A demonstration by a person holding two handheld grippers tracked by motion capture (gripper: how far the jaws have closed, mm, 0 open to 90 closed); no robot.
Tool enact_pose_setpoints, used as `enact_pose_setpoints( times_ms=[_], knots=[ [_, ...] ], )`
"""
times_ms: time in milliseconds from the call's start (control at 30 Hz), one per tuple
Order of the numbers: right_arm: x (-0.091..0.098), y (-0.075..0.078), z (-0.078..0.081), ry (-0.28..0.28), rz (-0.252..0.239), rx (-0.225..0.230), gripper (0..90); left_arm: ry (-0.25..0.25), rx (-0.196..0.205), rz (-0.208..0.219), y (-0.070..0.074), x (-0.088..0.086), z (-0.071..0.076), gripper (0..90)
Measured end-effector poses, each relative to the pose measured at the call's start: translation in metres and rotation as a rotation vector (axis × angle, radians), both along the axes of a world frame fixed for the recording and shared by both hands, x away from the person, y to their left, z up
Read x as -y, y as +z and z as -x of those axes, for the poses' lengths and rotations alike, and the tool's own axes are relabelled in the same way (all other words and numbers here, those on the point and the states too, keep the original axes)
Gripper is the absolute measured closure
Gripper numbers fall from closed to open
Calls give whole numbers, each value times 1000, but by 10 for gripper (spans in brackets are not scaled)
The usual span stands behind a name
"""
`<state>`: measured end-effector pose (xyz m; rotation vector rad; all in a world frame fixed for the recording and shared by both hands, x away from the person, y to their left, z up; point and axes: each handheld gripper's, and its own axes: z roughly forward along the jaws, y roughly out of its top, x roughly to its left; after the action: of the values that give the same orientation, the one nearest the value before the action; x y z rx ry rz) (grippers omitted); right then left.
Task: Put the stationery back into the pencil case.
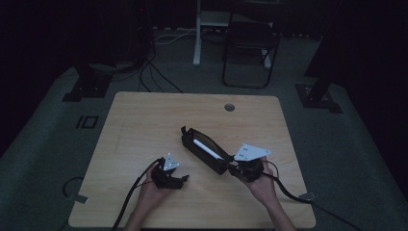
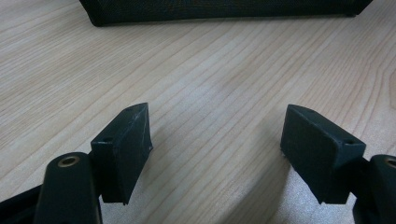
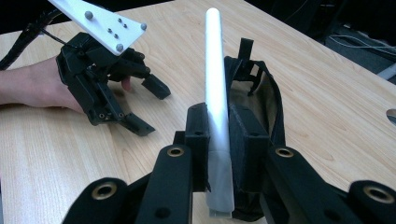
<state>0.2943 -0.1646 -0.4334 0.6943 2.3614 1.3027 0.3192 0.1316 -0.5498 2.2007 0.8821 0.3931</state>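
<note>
The right tongs [image 3: 218, 154] are clamped on a white tube [image 3: 215, 93], gripping it near its lower end so most of its length stands clear beyond the jaws. From above, the tube [image 1: 208, 149] lies along the open mouth of a black pouch [image 1: 204, 154] in the middle of the worktop [image 1: 144, 120]. The step looks like easing the tube into or out of the pouch; which, I cannot tell. Either way, move it along its own axis and keep the grip firm, since a long overhang twists easily.

The left tongs [image 2: 215, 140] stand wide apart, empty, low over bare wood, with the pouch's edge [image 2: 224, 11] just ahead. They would help by pinning the pouch's near wall so it cannot drag.
</note>
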Motion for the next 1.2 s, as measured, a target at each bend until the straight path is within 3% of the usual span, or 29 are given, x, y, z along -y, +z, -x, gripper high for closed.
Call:
enact_pose_setpoints(
  times_ms=[1200],
  knots=[
    [-6,-7,-25,-18,-25,-21,788,0,0,0,0,0,0,250]
  ],
)
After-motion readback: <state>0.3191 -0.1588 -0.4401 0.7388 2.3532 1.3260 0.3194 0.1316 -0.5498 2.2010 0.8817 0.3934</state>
